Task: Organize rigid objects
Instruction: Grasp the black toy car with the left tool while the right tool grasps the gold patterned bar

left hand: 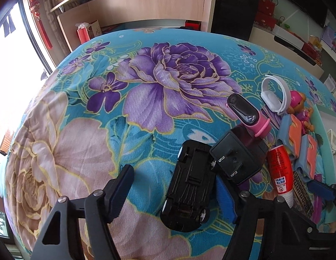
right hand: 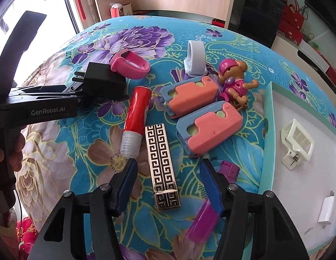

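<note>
Lying on the flowery blue bed blanket (left hand: 85, 112), a hard black plastic toy car (left hand: 189, 186) and a stiff, slippery gold patterned bar (right hand: 162, 166) are sitting between the half-apart left claw (left hand: 174, 197) and right claw (right hand: 168, 186), ready for pinching by their long sides.

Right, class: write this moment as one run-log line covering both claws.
left claw: open, straddling upturned black toy car | right claw: open, straddling gold patterned box | tray: white clip, white plug inside

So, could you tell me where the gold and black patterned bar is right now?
In the right wrist view, the gold and black patterned bar lies on the floral blanket between the right gripper's open fingers, just right of the red tube.
</note>
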A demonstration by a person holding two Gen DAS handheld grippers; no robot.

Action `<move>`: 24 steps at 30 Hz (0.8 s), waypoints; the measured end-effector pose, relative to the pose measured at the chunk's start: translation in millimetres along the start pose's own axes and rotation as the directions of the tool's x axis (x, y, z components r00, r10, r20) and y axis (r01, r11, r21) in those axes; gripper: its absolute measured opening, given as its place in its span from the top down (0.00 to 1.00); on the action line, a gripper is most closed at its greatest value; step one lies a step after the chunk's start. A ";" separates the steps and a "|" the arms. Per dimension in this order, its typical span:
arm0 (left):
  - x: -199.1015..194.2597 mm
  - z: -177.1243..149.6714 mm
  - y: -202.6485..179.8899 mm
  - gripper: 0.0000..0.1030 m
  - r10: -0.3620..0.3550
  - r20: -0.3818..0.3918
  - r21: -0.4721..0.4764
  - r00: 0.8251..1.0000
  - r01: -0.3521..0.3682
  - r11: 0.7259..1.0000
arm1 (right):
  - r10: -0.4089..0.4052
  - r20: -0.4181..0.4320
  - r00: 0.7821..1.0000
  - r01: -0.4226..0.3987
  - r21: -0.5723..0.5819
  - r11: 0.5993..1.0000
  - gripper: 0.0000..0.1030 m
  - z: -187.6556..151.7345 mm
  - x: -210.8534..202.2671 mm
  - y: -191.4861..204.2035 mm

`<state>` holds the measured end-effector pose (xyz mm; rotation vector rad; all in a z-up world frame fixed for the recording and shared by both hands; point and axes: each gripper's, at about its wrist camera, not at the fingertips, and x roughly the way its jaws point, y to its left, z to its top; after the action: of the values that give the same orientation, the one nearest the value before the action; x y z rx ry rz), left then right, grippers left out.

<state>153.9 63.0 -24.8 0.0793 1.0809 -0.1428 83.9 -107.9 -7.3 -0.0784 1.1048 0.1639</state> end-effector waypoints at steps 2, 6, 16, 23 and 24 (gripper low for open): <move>-0.1 -0.4 -1.3 0.35 -0.008 0.002 0.008 1.000 0.008 1.000 | 0.001 0.003 1.000 -0.001 -0.004 1.000 0.42 0.3 0.6 0.0; -1.9 -1.2 -4.9 0.47 -0.018 0.006 0.021 1.000 0.018 1.000 | 0.006 0.010 1.000 -0.006 0.002 1.000 0.53 0.6 0.3 -2.2; -8.3 -9.0 -4.8 0.64 -0.028 0.006 0.022 1.000 0.027 0.999 | -0.002 0.032 1.000 0.002 0.012 1.000 0.62 0.5 1.0 -3.8; -18.1 -15.9 -0.5 0.65 -0.020 0.009 0.009 1.000 0.020 1.000 | 0.055 0.045 0.997 -0.056 0.023 0.998 0.80 0.9 -5.1 -2.6; -20.1 -16.8 0.7 0.65 -0.020 0.011 0.005 1.000 0.020 1.000 | 0.063 0.048 0.997 -0.064 0.027 0.998 0.80 0.7 -6.7 -3.3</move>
<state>130.0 67.5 -15.0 0.0717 1.0707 -0.1641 82.1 -111.7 -1.1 -0.0137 1.0631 0.2059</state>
